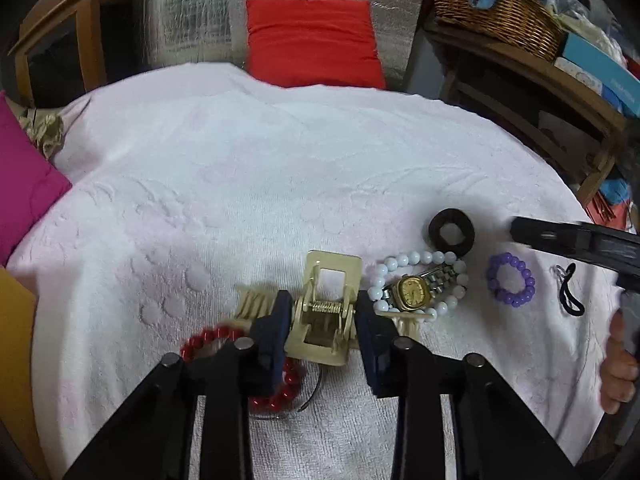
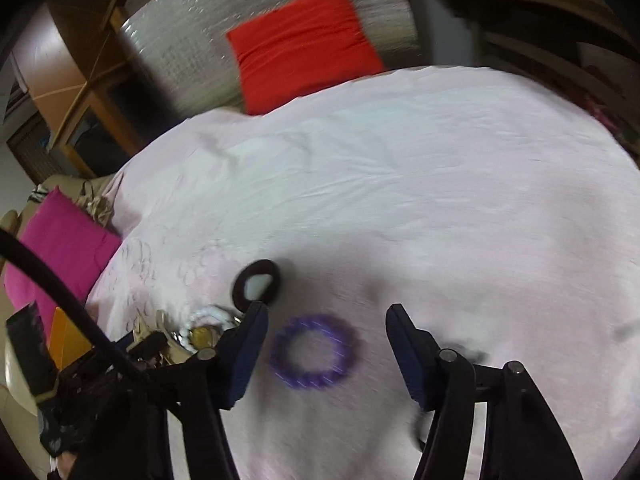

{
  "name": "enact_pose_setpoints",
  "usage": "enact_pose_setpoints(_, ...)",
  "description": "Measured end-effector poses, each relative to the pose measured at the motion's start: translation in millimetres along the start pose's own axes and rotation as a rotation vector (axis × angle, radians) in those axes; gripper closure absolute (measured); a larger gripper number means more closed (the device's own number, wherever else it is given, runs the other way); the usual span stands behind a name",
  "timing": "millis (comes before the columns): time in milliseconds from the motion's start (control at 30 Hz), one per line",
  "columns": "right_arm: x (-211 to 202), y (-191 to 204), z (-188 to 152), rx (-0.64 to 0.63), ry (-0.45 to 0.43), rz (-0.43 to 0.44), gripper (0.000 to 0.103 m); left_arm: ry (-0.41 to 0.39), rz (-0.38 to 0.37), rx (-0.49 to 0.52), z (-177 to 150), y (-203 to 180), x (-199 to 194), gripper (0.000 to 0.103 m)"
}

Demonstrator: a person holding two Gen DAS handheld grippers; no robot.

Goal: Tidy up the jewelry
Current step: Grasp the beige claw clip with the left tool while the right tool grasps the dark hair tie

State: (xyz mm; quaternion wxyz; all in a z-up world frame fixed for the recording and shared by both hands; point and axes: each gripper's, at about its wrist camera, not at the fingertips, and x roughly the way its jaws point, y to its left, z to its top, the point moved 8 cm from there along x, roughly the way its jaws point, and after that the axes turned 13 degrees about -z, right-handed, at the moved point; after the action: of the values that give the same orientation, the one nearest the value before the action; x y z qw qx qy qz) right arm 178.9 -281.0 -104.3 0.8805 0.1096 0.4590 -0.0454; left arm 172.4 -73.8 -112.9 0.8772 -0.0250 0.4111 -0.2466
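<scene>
From the left wrist camera, the left gripper (image 1: 322,320) pinches a cream plastic claw hair clip (image 1: 326,312) between its dark blue pads, gripping it at the spring hinge, low over the white textured towel (image 1: 240,168) that covers the surface. A red beaded bracelet (image 1: 208,340) lies partly under the left finger, and just right of the clip sits a gold-faced wristwatch (image 1: 416,292) inside a white beaded bracelet (image 1: 420,280). Beyond those lie a dark brown ring-shaped band (image 1: 451,232), a purple beaded bracelet (image 1: 510,282) and a thin black hair tie (image 1: 568,292). From the right wrist camera, blurred by motion, the right gripper (image 2: 326,332) is spread wide, its fingers straddling the purple bracelet without touching it. The step in hand looks like sorting: clip being carried, purple bracelet being approached. Next, the right gripper likely needs to descend and close across the bead ring's rim.
</scene>
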Motion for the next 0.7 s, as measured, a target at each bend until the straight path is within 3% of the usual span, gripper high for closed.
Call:
enact_pose_setpoints(200,35,35,8,-0.055,0.002,-0.044,0.053,-0.041,-0.010,0.014,8,5,-19,0.076)
enact_pose_setpoints(267,48,41,10,-0.071,0.009,-0.081,0.066,-0.059,-0.007,0.021,11,8,-28,0.076)
enact_pose_setpoints(333,54,42,10,-0.093,-0.006,-0.126,0.071,-0.083,-0.008,0.018,15,12,-38,0.076)
enact_pose_setpoints(433,51,41,10,-0.096,-0.003,-0.111,0.093,-0.123,-0.002,0.000,21,21,-55,0.076)
enact_pose_setpoints(567,41,37,13,-0.076,-0.022,-0.071,0.093,-0.187,0.019,-0.025,28,33,-84,0.076)
enact_pose_setpoints(700,23,34,18,-0.024,-0.050,-0.017,0.093,-0.253,0.085,-0.013,30,44,-120,0.076)
